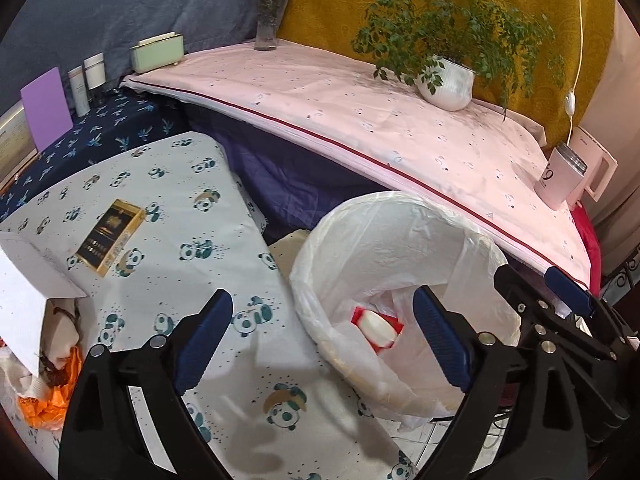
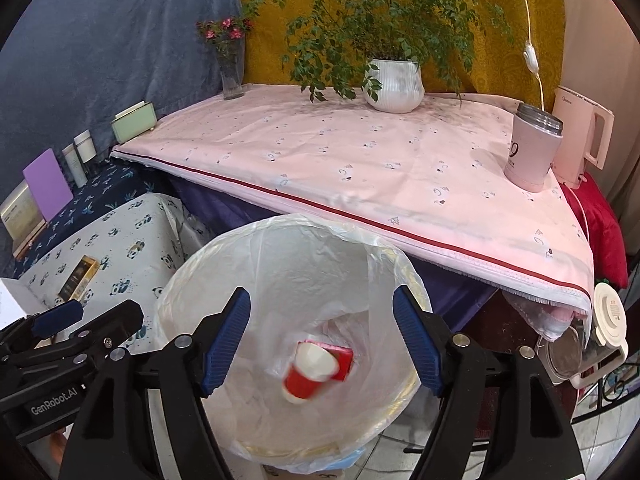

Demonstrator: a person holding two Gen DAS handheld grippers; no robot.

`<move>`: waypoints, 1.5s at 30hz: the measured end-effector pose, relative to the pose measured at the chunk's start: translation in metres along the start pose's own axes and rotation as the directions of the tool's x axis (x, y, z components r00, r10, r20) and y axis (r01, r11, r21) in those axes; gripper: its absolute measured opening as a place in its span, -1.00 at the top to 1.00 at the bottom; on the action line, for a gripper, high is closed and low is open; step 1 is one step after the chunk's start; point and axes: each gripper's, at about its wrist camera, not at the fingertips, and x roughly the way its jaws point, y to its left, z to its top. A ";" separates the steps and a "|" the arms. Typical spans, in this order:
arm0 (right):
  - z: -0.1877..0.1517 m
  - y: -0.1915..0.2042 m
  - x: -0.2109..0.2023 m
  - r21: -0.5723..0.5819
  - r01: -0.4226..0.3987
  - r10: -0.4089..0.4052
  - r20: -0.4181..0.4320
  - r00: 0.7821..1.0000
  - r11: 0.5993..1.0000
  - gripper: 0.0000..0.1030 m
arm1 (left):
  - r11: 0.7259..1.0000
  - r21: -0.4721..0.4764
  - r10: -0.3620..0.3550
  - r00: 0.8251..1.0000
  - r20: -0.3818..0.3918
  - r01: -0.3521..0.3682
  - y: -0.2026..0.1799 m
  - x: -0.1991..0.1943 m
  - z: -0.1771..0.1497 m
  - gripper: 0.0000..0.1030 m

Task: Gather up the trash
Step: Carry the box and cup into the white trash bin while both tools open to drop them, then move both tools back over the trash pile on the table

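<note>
A trash bin (image 2: pixel 200 276) lined with a clear plastic bag stands on the floor between two tables. A red paper cup (image 2: pixel 310 370), blurred, is inside the bin beside a red wrapper (image 2: pixel 346 358). My right gripper (image 2: pixel 322 332) is open and empty right above the bin mouth. My left gripper (image 1: pixel 322 338) is open and empty over the edge of the panda-cloth table (image 1: pixel 168 252), with the bin (image 1: pixel 332 216) just to its right; the cup (image 1: pixel 378 330) shows inside. A dark and gold cigarette box (image 1: pixel 110 236) lies on the panda cloth. Crumpled orange and white trash (image 1: pixel 48 380) lies at its left edge.
A pink-cloth table (image 2: pixel 360 160) behind the bin holds a potted plant (image 2: pixel 394 84), a flower vase (image 2: pixel 232 76), a pink mug (image 2: pixel 530 148) and a kettle (image 2: pixel 580 140). Bottles (image 1: pixel 88 80), a purple card (image 1: pixel 46 108) and a green box (image 1: pixel 158 52) stand at the far left.
</note>
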 end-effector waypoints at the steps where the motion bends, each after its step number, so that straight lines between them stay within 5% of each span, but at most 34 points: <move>1: 0.001 0.003 -0.002 -0.004 0.000 0.000 0.004 1.000 1.000 -0.38 | 1.000 -0.005 0.002 1.000 0.003 -0.002 0.003 -0.003 0.000 -0.70; 26: -0.004 0.097 -0.077 -0.129 -0.096 0.105 0.060 0.993 0.987 -0.42 | 0.983 -0.159 0.104 0.991 0.082 -0.090 0.092 -0.087 -0.021 -0.70; 45: -0.048 0.188 -0.088 -0.220 -0.241 0.237 -0.044 0.971 0.945 -0.42 | 0.918 -0.283 0.295 0.956 0.010 -0.280 0.213 -0.125 -0.092 -0.74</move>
